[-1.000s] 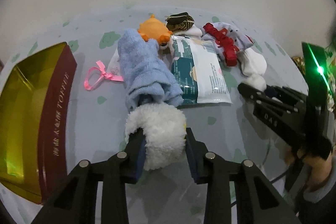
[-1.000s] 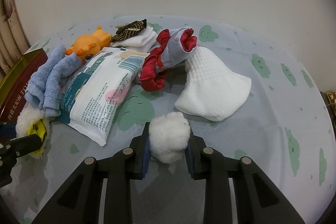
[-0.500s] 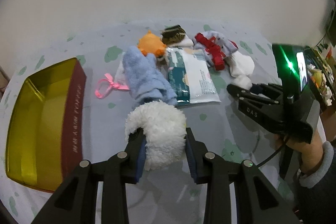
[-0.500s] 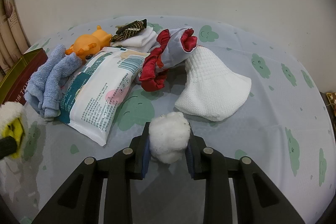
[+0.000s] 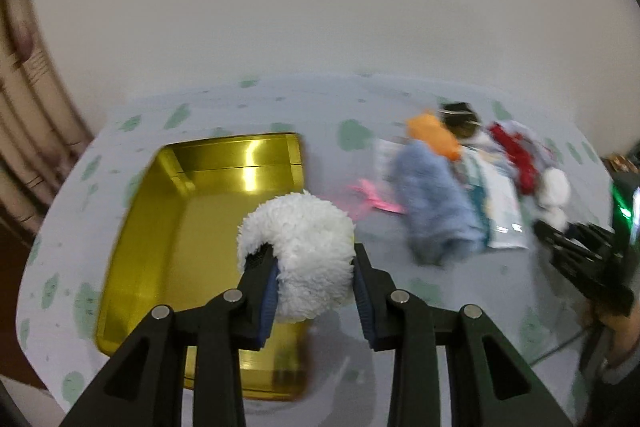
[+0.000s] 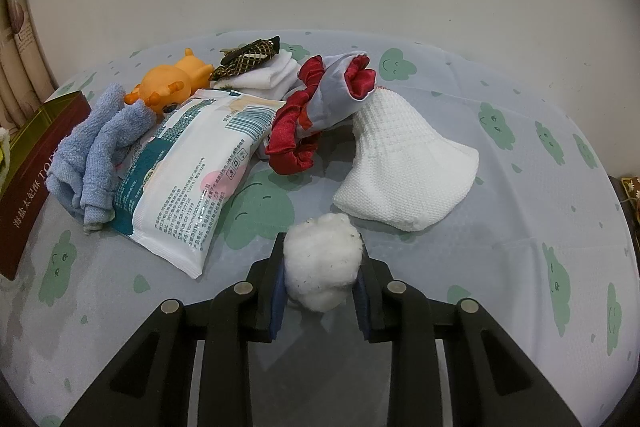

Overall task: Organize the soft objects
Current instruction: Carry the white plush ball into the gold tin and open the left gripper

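**Fleece and cotton, each pinched between jaws**

White fleece fills the left gripper [image 5: 314, 269]: its jaws pinch a shaggy white plush pad [image 5: 300, 251], rounded and curled over the left jaw. Just beyond and below the jaws lies a gold tin [image 5: 160, 235], a shiny rectangular tray with rounded corners; nothing can be seen inside it, though the pad covers part of the floor. To the right of the jaws and farther off, blurred, sit the pile of soft goods and the right gripper's black frame.

The right gripper [image 6: 320, 263] pinches a cotton ball [image 6: 322, 261], a loose, lumpy white wad with dark flecks, resting on the counter [image 6: 520, 267], which wears a pale cloth printed with green clouds. This sharper view shows detail the left one smears. Left of the jaws lies a glossy wipes packet [image 6: 192, 179], and against its far side a ribbed blue towel [image 6: 96, 151], rolled. Right of the jaws, beyond the ball, lies a white waffle-weave cloth [image 6: 404, 167], folded to a cone. Farther back: a red satin scrunchie [image 6: 292, 143] against a grey pouch with red lining [image 6: 340, 87], an orange rubber toy [image 6: 168, 87], folded white cloth under a dark gold-latticed piece. At the far left edge the tin's maroon lettered side [image 6: 36, 183] shows, which the left view hides.
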Demonstrator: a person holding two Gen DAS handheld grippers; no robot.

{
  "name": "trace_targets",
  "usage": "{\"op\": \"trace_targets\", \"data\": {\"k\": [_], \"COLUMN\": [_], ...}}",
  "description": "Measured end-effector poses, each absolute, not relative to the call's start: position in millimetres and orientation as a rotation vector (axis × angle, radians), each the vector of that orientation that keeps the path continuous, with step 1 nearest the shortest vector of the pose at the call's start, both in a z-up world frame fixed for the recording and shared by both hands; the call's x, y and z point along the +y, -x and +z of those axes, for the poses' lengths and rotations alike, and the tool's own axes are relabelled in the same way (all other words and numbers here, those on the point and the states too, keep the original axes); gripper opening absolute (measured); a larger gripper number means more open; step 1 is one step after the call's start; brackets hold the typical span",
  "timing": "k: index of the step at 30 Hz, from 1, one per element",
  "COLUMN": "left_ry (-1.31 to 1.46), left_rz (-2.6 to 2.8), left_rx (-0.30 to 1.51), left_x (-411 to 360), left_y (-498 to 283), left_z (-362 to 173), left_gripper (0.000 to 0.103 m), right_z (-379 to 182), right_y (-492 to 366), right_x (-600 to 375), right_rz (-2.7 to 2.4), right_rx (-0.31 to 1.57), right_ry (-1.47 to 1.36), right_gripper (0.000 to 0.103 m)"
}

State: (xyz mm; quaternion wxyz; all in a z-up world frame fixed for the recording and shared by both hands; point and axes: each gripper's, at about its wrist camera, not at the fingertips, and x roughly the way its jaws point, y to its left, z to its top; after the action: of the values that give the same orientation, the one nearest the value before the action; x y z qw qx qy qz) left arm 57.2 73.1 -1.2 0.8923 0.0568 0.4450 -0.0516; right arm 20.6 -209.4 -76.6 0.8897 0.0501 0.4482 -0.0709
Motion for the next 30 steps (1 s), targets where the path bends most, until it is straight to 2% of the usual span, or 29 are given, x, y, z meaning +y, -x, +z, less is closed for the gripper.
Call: {"op": "trace_targets", "data": {"k": [11, 30], "left_ry": [-0.130, -0.132], "left_rz": [0.056, 0.096], "left_rx": [0.988, 1.123], "left_x": [134.2, 150.8], "left_y": [-85.3, -96.2], "left_z": [-28.7, -46.4], "left_gripper": [0.034, 0.040], "right_z": [-76.3, -76.1], "right_y": [-20.6, -20.4], "right_x": [-209.4, -209.3], "right_rz": [-0.148, -0.148], "right_rx": [0.931, 0.930], "right_ry": [-0.103, -0.103], "right_gripper": [0.026, 0.026]}}
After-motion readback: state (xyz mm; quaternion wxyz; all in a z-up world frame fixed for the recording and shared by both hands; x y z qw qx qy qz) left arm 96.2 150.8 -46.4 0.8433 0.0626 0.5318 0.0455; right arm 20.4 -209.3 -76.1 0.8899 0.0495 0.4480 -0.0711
